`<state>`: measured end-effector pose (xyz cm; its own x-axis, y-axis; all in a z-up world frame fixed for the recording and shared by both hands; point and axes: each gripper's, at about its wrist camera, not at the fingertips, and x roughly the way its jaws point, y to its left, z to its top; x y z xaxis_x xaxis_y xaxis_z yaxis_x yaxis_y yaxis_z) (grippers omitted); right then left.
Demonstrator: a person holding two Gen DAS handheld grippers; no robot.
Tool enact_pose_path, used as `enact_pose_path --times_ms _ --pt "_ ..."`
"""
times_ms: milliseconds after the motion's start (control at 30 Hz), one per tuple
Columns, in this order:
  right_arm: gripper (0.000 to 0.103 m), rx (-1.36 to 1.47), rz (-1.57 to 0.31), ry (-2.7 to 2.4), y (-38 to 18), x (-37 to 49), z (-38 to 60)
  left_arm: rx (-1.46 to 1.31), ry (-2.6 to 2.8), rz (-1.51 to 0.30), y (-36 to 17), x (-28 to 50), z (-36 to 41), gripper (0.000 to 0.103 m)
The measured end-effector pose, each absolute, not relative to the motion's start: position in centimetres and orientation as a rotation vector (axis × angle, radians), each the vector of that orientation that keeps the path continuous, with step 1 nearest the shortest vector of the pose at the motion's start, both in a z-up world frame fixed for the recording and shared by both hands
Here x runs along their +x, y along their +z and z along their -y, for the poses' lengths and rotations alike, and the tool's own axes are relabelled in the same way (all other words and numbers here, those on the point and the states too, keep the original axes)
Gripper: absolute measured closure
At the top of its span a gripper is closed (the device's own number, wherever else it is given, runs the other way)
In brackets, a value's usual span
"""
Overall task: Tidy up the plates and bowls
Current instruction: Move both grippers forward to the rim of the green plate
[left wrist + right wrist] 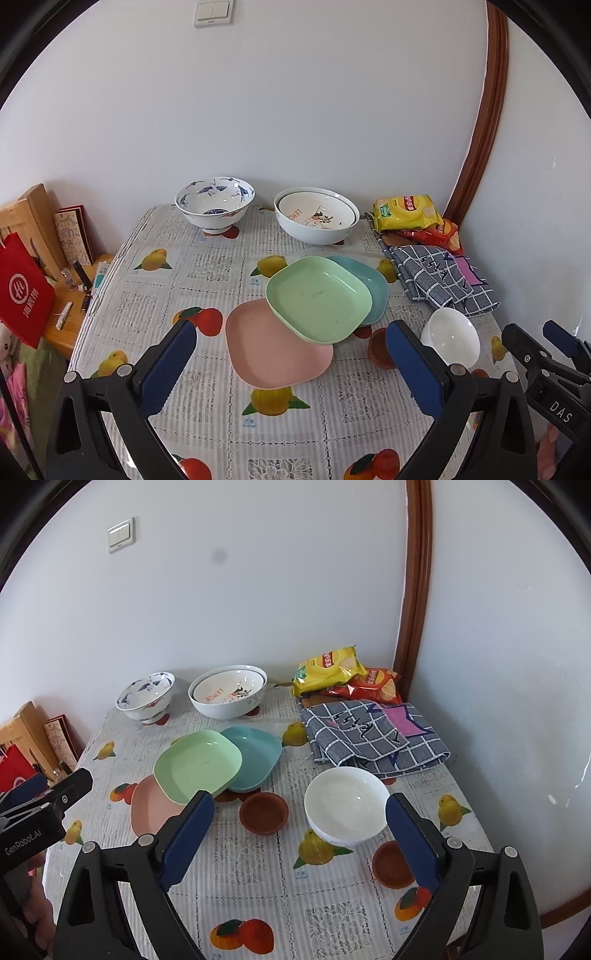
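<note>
Both grippers empty above the table; sorting barely begun.

Left wrist view: left gripper (291,354) jaws wide apart, nothing between the pads, hovering over the pink plate (273,350). Green plate (318,300) lies askew across the pink plate and the teal plate (369,286), an untidy overlap, not a squared stack. Blue-patterned bowl (215,203) stands alone at the back; beside it the lemon-print bowl (317,216) is already nested in a larger white one.
Right wrist view: right gripper (300,821) jaws apart, holding nothing, framing the small white bowl (347,805), which sits upright, glossy, empty. Two brown saucers (263,813) (391,864) lie loose on the fruit-print tablecloth (258,878). Judgement: plates, white bowl and saucers remain to be grouped.
</note>
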<state>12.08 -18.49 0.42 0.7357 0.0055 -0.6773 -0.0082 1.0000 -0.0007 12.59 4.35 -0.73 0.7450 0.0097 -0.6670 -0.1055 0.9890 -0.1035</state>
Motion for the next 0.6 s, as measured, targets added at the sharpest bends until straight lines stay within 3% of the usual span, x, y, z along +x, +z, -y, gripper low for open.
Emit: enact_pose_path --times_ms 233,600 --pt "0.013 -0.024 -0.756 0.039 -0.9 16.4 17.8 -0.130 0.081 -0.761 -2.4 16.3 -4.6 0.000" --pt "0.026 -0.058 -0.808 0.109 -4.6 22.8 16.9 -0.173 0.120 -0.869 -7.5 21.2 -6.0 0.006"
